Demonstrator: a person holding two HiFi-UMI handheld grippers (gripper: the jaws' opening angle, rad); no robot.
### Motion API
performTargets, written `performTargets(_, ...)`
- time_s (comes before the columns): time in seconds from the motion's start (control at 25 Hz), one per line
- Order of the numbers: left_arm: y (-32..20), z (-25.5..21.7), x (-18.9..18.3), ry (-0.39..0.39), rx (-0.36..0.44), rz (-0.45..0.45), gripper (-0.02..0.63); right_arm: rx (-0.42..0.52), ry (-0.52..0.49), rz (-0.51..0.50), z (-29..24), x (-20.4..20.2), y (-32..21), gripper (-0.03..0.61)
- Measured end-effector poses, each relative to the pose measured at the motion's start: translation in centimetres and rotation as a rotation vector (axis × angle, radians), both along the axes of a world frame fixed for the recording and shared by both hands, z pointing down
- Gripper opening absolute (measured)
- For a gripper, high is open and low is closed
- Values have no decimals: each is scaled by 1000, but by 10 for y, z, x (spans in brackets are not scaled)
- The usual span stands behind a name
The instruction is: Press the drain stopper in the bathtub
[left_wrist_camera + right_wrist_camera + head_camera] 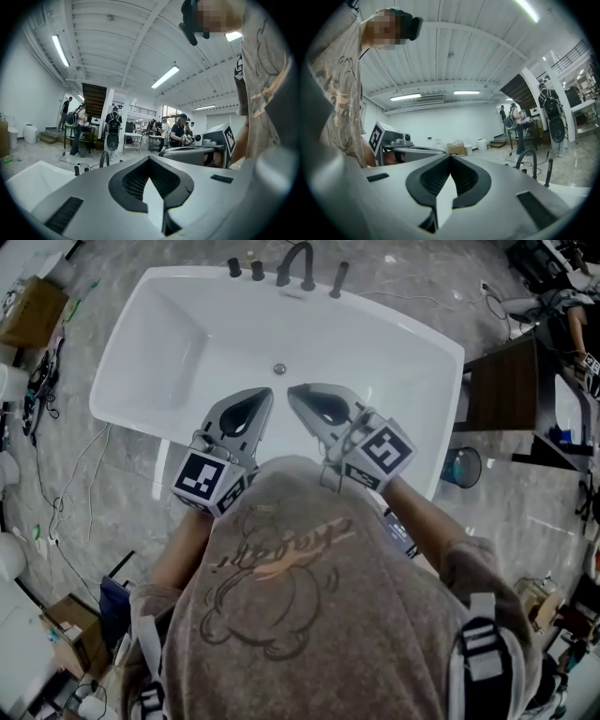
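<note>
Drain stopper (pixel 279 368): small round metal disc, upper centre of frame, inside white bathtub (pixel 169 343) on grey floor. Left gripper (pixel 264 397), right gripper (pixel 296 392) side by side just below stopper in frame, tips converging. Both jaws closed, nothing between. Dark faucet (pixel 298 263) on top rim.

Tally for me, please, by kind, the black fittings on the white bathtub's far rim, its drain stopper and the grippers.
Black arched faucet spout: 1
Short black upright fittings beside it: 3
Small round metal drain stopper: 1
Grey two-jaw grippers, both shut, left gripper and right gripper: 2
Total: 7
</note>
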State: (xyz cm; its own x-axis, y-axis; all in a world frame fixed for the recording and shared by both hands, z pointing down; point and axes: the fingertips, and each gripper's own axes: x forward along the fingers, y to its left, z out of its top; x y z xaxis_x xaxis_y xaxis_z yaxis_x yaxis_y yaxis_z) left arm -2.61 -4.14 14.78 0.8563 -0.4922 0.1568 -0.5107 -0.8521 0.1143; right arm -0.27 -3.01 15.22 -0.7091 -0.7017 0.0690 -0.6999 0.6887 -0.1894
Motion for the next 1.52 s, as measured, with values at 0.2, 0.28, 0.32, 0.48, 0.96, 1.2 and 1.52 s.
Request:
performTargets(0.2, 7, 4, 0, -5, 7, -7, 2, 41, -22, -51, -4, -7, 8, 5)
performTargets(0.28, 9, 6, -3, -3, 7, -14, 2, 46, -23, -70, -5, -10, 11, 5)
performTargets(0.32, 10, 6, -4, -3, 7, -19, 2, 47, -24, -77, -5, -12, 12, 5)
performTargets(0.48, 11, 7, -10, 5, 6, -36, 2, 58, -27, -96, -8, -17, 17, 5)
performTargets(0.96, 7, 8, -11, 8, 9, -55, 2, 70, -6, -126, -12, -20, 20, 5)
performTargets(1.2, 9, 9, -6, 18, -3, -56, 2, 66, -6, -132, -10, -20, 20, 5)
performTargets(1.52, 7, 14, -3, 16, -5, -60, 2, 65, -5, -135, -7, -21, 16, 5)
